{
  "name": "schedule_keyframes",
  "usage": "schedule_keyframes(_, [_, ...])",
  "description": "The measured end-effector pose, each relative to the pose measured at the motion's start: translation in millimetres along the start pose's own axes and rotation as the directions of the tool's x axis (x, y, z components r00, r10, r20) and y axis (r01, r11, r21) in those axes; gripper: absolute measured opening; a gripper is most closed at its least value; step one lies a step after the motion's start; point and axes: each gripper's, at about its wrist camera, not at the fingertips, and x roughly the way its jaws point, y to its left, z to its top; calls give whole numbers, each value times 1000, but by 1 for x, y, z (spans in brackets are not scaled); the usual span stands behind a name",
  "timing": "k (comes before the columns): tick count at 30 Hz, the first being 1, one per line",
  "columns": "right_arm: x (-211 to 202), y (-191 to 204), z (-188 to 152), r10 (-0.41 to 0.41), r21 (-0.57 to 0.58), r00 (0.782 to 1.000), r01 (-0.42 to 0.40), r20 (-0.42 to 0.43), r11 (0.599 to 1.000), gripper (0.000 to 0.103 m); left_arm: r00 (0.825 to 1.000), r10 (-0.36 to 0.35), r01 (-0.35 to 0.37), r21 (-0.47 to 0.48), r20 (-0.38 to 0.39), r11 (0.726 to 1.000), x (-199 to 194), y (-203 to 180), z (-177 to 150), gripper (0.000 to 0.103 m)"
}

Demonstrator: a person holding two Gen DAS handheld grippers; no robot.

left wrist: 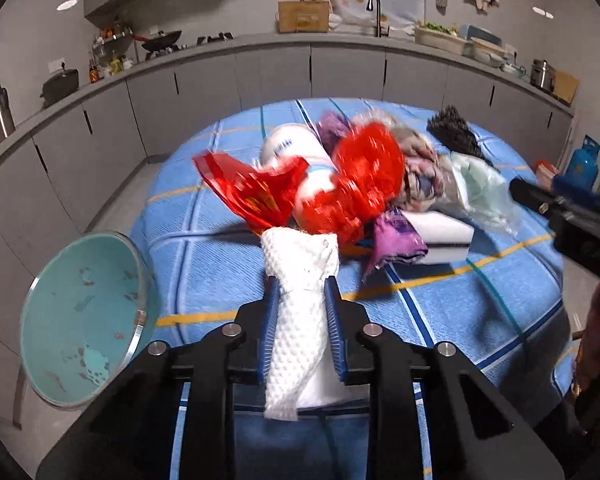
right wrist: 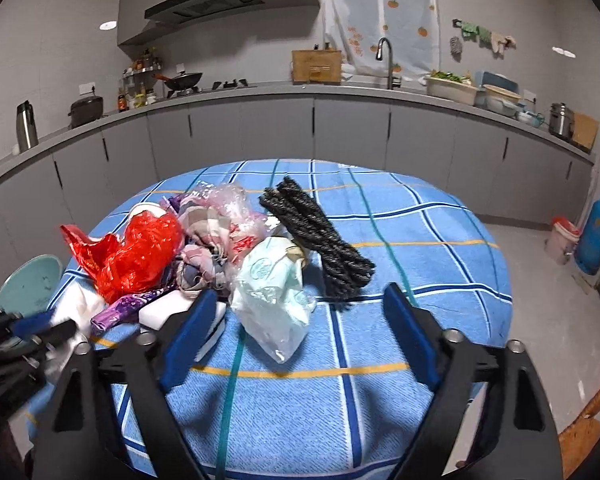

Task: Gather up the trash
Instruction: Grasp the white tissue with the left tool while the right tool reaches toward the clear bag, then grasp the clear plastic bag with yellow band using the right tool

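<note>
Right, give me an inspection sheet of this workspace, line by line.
Surface: round table under a blue checked cloth.
Job's things: white paper towel; red plastic bag; pale green bag; purple wrapper.
Clutter: black rope bundle; white sponge block; patterned cloth.
Grippers: left gripper shut on the paper towel; right gripper open, the pale green bag lying between its fingers, untouched.
Cables: nothing seen.
Surroundings: teal stool beside the table; grey kitchen cabinets; blue gas cylinder.

Left gripper jaws clamp white tissue — tablecloth below.
</note>
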Motion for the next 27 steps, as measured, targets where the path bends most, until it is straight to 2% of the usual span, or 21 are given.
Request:
schedule_keyframes(4, [-5, -9, 10, 21, 41, 999, -22, 37, 999, 77, 997, 39, -38, -6, 73, 999, -26, 9, 13, 23])
schedule_keyframes(7, [-6, -14, 26, 12, 34, 997, -14, 75, 999, 76, 987, 93, -96, 14, 133, 995, -41, 11, 23, 23])
schedule_keyframes(9, [4, -20, 35, 9, 38, 998, -11, 64, 999, 65, 977, 139, -145, 26, 159, 989, -38, 14, 33, 23])
schedule_keyframes(10, [11, -24, 39, 3, 43, 998, -5, 57, 999, 64, 974, 154, -161, 25, 163, 987, -35, 17, 36, 23])
schedule_keyframes(13, [32, -35, 45, -16, 43, 1000, 16, 14, 999, 60, 974, 172, -174, 3, 149, 985, -20, 27, 47, 23])
schedule_keyframes(15, [38, -39, 44, 8, 54, 1000, -7, -13, 999, 55, 975, 175, -176, -8, 139, 984, -14, 30, 50, 23])
schedule_keyframes(17, [32, -40, 43, 50, 79, 999, -49, -17, 996, 55, 977, 169, -169, -12, 133, 986, -11, 32, 50, 23])
schedule_keyframes(22, [20, -13, 30, 117, 45, 993, -116, -31, 992, 55, 983, 148, -147, -18, 112, 989, -6, 33, 44, 23])
schedule_keyframes(26, [31, 5, 17, 119, 8, 989, -119, -84, 993, 55, 985, 140, -139, -22, 103, 990, -9, 34, 39, 23])
schedule_keyframes(27, [35, 5, 14, 123, 15, 988, -122, -96, 992, 52, 985, 138, -136, -24, 105, 990, -11, 34, 38, 23])
